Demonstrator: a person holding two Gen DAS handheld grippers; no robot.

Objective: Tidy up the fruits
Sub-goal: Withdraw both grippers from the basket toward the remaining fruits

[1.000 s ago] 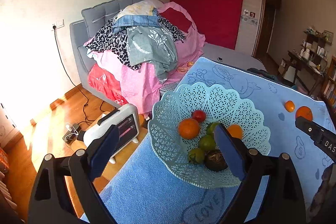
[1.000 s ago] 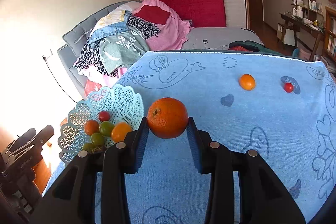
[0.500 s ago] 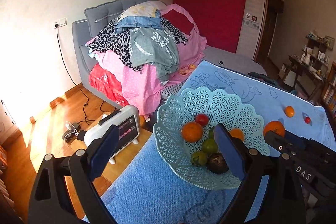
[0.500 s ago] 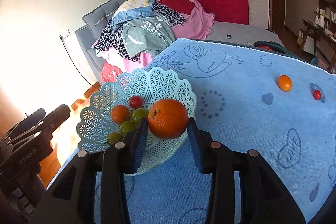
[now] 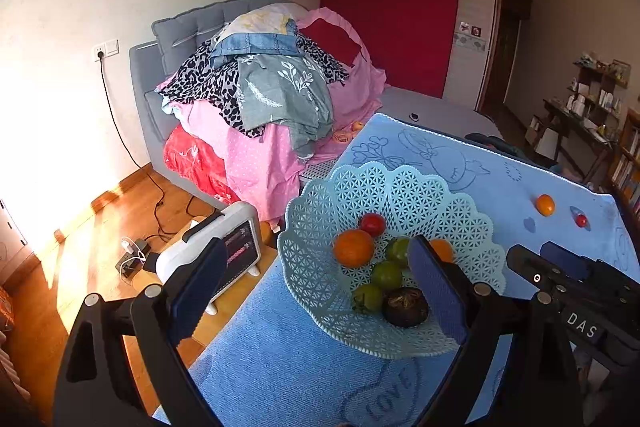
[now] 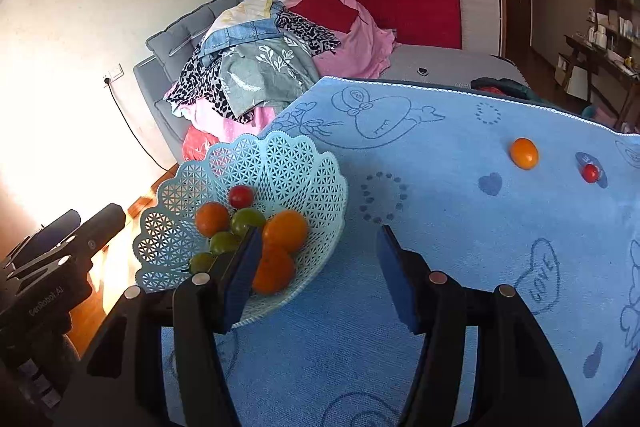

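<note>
One orange (image 6: 274, 273) in basket (image 6: 304, 167), beside opening right gripper (image 6: 320, 279) jaws.

The right tool's (image 6: 318, 273) left finger (image 6: 240, 279) hides part of the lower orange (image 6: 276, 271) in the basket (image 6: 180, 187).

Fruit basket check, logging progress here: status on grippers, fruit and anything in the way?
Right gripper opening, nothing between pads. Left gripper open, empty. Big orange in basket. Small orange, cherry tomato left on blue cloth. Path clear.
</note>
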